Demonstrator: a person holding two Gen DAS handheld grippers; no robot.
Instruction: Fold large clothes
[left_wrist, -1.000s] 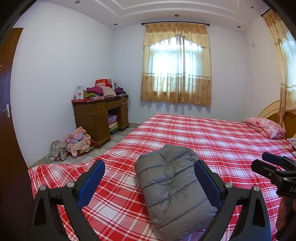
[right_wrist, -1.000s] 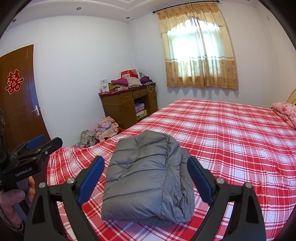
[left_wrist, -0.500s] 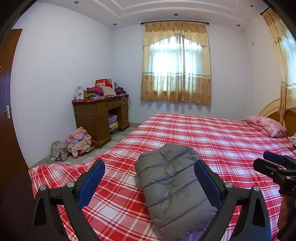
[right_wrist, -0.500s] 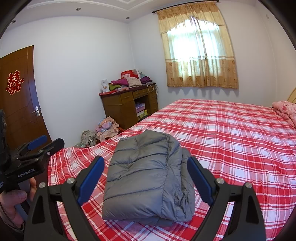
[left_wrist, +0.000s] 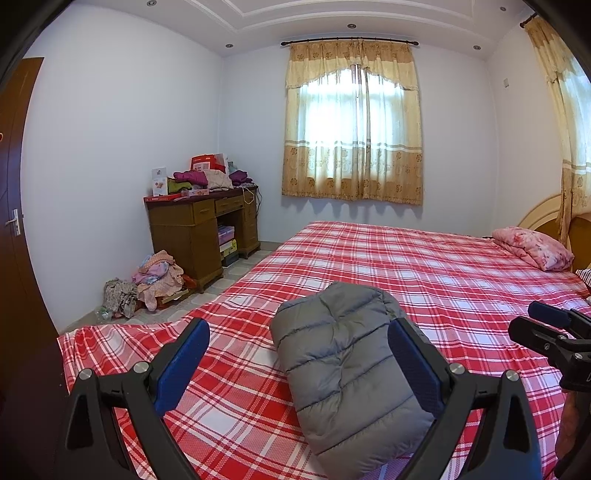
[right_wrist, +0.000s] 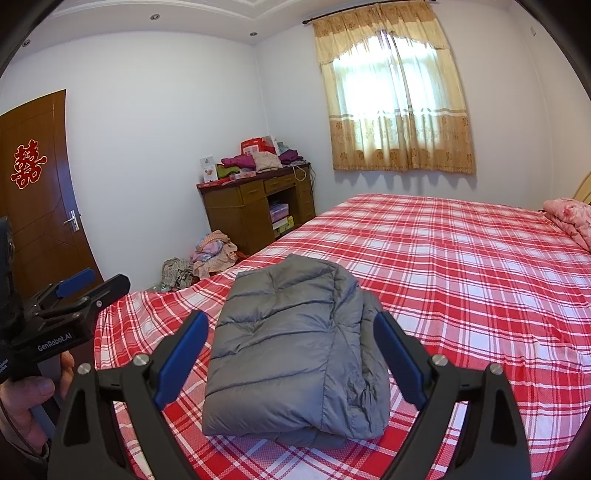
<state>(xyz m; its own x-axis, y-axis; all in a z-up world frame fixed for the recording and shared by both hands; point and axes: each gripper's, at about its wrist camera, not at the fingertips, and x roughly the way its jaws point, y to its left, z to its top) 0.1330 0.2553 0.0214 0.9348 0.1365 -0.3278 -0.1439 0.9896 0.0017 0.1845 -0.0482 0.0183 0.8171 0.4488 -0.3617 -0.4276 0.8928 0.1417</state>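
A grey quilted down jacket (right_wrist: 291, 347) lies folded into a compact bundle on the red plaid bed (right_wrist: 461, 266), near its front corner. It also shows in the left wrist view (left_wrist: 343, 365). My left gripper (left_wrist: 299, 354) is open and empty, held above the bed to the left of the jacket. My right gripper (right_wrist: 291, 343) is open and empty, with the jacket framed between its blue fingertips but not touched. Each gripper appears at the edge of the other's view: the right one (left_wrist: 546, 328) and the left one (right_wrist: 85, 291).
A wooden desk (left_wrist: 203, 229) piled with clothes and boxes stands by the left wall. A heap of clothes (left_wrist: 151, 277) lies on the floor beside it. A pink pillow (left_wrist: 532, 247) sits at the headboard. A brown door (right_wrist: 37, 192) is at far left.
Both grippers have drifted very slightly; the jacket has not moved and both grippers stay open.
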